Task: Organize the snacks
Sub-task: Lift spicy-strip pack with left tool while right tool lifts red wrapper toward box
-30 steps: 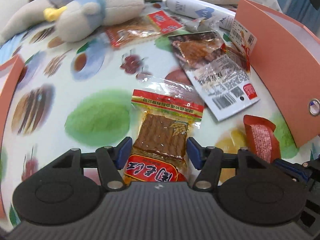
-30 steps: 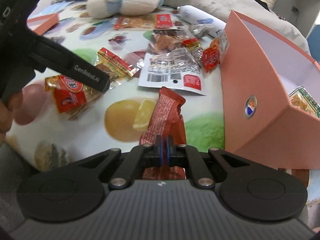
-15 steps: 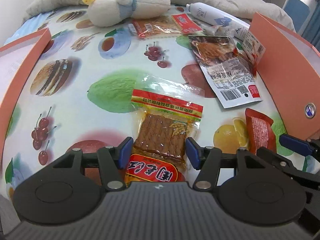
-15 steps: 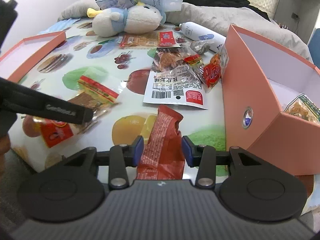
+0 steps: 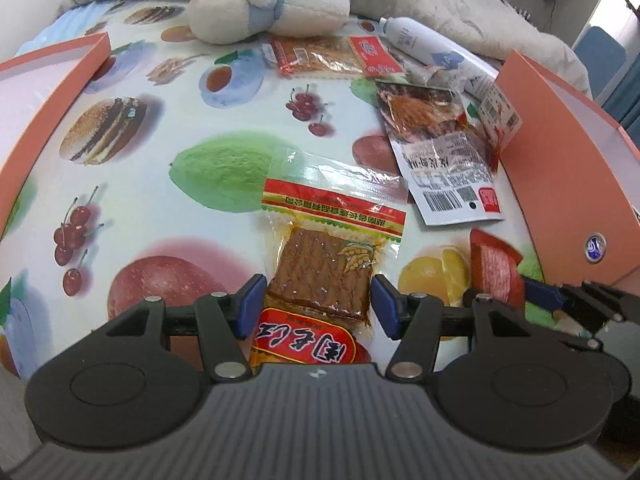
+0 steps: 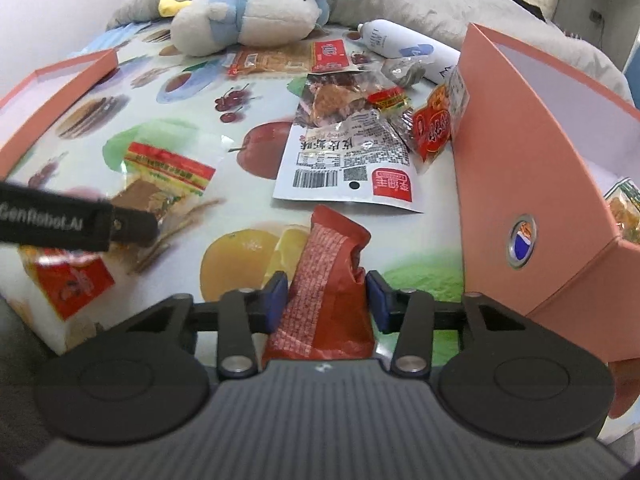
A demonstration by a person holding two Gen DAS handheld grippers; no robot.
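My left gripper (image 5: 318,308) is open, its blue pads either side of a clear tofu snack pack (image 5: 324,268) with a red and yellow label, lying on the fruit-print cloth. My right gripper (image 6: 326,300) is open around a crumpled red snack pouch (image 6: 328,276) lying on the cloth. That pouch also shows in the left wrist view (image 5: 496,264). The tofu pack shows in the right wrist view (image 6: 160,184) under the left gripper's arm. An open salmon box (image 6: 532,168) stands to the right with a snack inside.
A white barcode snack bag (image 6: 348,160), small red packs (image 6: 434,128), a flat orange pack (image 5: 328,54), a white bottle (image 5: 432,46) and a plush toy (image 5: 272,2) lie further back. A salmon box lid (image 5: 36,92) sits at the left.
My right gripper was shut on the red pouch a second ago and has opened around it. Both grippers have pulled back a little. The left gripper stays open.
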